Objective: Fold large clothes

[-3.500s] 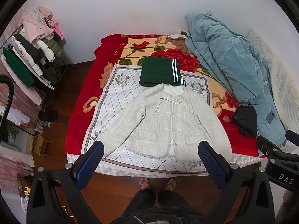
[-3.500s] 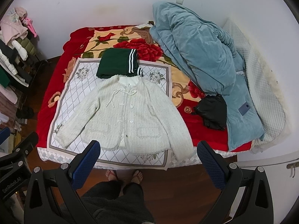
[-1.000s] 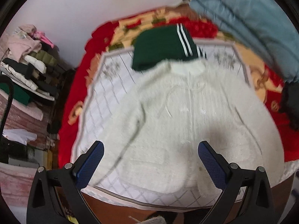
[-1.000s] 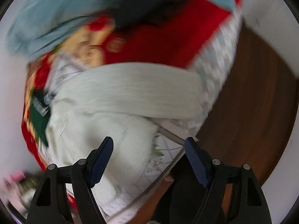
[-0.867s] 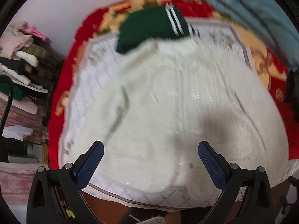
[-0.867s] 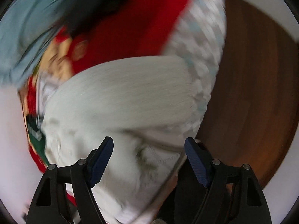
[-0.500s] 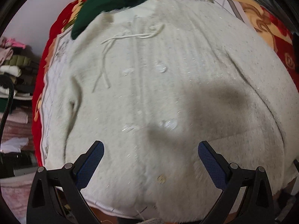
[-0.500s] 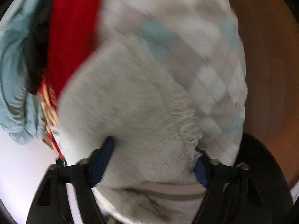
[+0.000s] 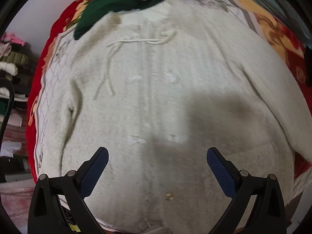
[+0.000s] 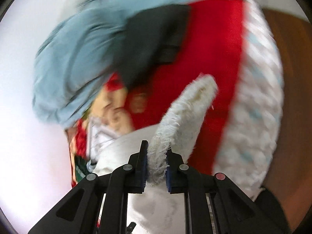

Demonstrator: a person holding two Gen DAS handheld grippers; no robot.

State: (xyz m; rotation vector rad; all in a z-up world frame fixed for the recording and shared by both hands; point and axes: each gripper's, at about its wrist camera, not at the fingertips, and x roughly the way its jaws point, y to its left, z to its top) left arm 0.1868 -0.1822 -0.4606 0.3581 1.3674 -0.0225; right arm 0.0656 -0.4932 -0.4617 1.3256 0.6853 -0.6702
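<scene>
Step in hand, as I judge it: taking first hold of the cream cardigan (image 9: 165, 101) for the opening fold.

Left wrist view: the cardigan fills nearly the whole frame, lying flat and front-up on the patterned bedspread (image 9: 48, 89), its tie cord at upper centre. A folded green garment (image 9: 117, 2) touches its collar at the top edge. The left gripper (image 9: 157, 168) points steeply down over the lower front, jaws wide apart, nothing between them (contact with the knit cannot be told).

Right wrist view (blurred): the right gripper (image 10: 156, 167) is closing, and its pads already pinch the cardigan's fringed sleeve cuff at bottom centre, the cuff end standing up toward centre right. Blue quilt (image 10: 78, 58) upper left, dark garment (image 10: 152, 39) upper centre.

Next move, I'd say: left jaws need a hold of their own, then the sleeve carried across the body.
</scene>
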